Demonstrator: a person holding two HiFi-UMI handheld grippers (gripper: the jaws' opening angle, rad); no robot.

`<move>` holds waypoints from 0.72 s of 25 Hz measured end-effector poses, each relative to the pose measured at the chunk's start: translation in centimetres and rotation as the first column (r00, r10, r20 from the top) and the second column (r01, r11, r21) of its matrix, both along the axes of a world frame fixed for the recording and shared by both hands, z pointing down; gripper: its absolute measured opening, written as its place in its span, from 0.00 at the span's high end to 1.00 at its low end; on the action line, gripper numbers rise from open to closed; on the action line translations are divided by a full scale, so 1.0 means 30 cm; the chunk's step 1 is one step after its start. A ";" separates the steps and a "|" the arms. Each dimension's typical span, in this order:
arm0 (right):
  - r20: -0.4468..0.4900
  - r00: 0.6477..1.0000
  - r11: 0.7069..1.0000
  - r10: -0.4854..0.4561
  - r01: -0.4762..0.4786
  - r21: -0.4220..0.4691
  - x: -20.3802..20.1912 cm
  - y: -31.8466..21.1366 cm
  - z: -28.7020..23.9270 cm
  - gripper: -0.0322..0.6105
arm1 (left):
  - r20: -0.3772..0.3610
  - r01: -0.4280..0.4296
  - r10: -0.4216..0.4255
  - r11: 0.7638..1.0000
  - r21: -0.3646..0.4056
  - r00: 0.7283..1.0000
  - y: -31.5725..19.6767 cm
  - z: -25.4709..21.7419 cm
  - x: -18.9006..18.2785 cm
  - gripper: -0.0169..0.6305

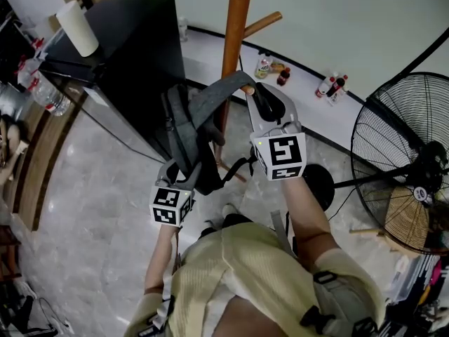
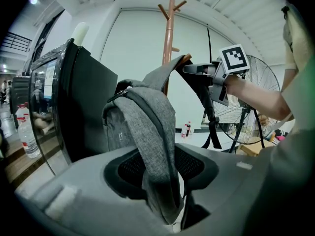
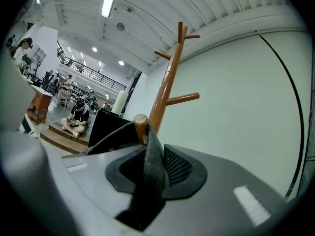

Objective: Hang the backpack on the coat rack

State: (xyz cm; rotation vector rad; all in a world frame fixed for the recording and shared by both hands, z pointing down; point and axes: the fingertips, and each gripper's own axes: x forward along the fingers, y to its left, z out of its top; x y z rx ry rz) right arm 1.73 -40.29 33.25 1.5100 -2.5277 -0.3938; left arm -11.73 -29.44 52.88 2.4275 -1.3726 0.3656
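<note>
The grey backpack (image 1: pixel 188 135) hangs beside the wooden coat rack (image 1: pixel 236 20). Its dark shoulder strap (image 1: pixel 224 88) is looped over a low peg (image 3: pixel 141 124) of the rack (image 3: pixel 167 87). My right gripper (image 1: pixel 263 104) is level at that peg, and the strap (image 3: pixel 150 156) runs loosely between its open jaws (image 3: pixel 152 168). My left gripper (image 1: pixel 181 177) is lower, under the pack. Another grey strap (image 2: pixel 157 146) hangs between its wide open jaws (image 2: pixel 160 167), and the pads stand apart from it. The pack's body (image 2: pixel 123 127) shows just ahead in the left gripper view.
A black cabinet (image 1: pixel 133 55) with a paper roll (image 1: pixel 77 27) on top stands close on the left of the rack. A large floor fan (image 1: pixel 407 160) is at the right. Small bottles (image 1: pixel 333 86) line the wall's foot. Water bottles (image 1: pixel 45 93) sit at far left.
</note>
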 end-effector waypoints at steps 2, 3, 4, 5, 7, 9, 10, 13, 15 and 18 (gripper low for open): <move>-0.004 1.000 1.000 -0.004 0.004 0.004 0.000 0.005 -0.001 0.81 | 0.004 -0.002 0.002 1.000 -0.006 1.000 0.003 0.006 0.002 0.69; -0.007 1.000 1.000 -0.006 0.006 0.004 0.001 0.009 -0.001 0.81 | 0.007 -0.004 0.004 1.000 -0.011 1.000 0.007 0.008 0.005 0.69; -0.010 1.000 1.000 -0.008 0.008 0.004 0.002 0.013 0.002 0.81 | 0.011 -0.007 0.007 1.000 -0.017 1.000 0.011 0.011 0.008 0.69; -0.011 1.000 1.000 -0.007 0.007 0.002 0.004 0.017 0.005 0.81 | 0.014 -0.009 0.010 1.000 -0.023 1.000 0.015 0.015 0.010 0.69; -0.010 1.000 1.000 -0.001 0.001 0.001 0.012 0.018 0.011 0.81 | 0.018 -0.011 0.011 1.000 -0.025 1.000 0.017 0.021 0.014 0.69; -0.008 1.000 1.000 0.004 -0.004 0.002 0.020 0.018 0.012 0.80 | 0.021 -0.008 0.008 1.000 -0.023 1.000 0.014 0.027 0.015 0.69; -0.008 1.000 1.000 0.006 -0.006 0.001 0.023 0.019 0.013 0.80 | 0.023 -0.007 0.008 1.000 -0.027 1.000 0.015 0.031 0.017 0.68; -0.008 1.000 1.000 0.011 -0.011 -0.002 0.033 0.025 0.018 0.80 | 0.032 -0.013 0.014 0.999 -0.045 0.999 0.024 0.043 0.022 0.68; -0.007 1.000 1.000 0.016 -0.016 -0.005 0.040 0.029 0.017 0.80 | 0.047 -0.023 0.026 0.998 -0.059 0.999 0.033 0.053 0.030 0.68; -0.005 1.000 1.000 0.019 -0.019 -0.003 0.046 0.038 0.016 0.78 | 0.070 -0.060 0.068 0.993 -0.101 0.995 0.059 0.072 0.065 0.68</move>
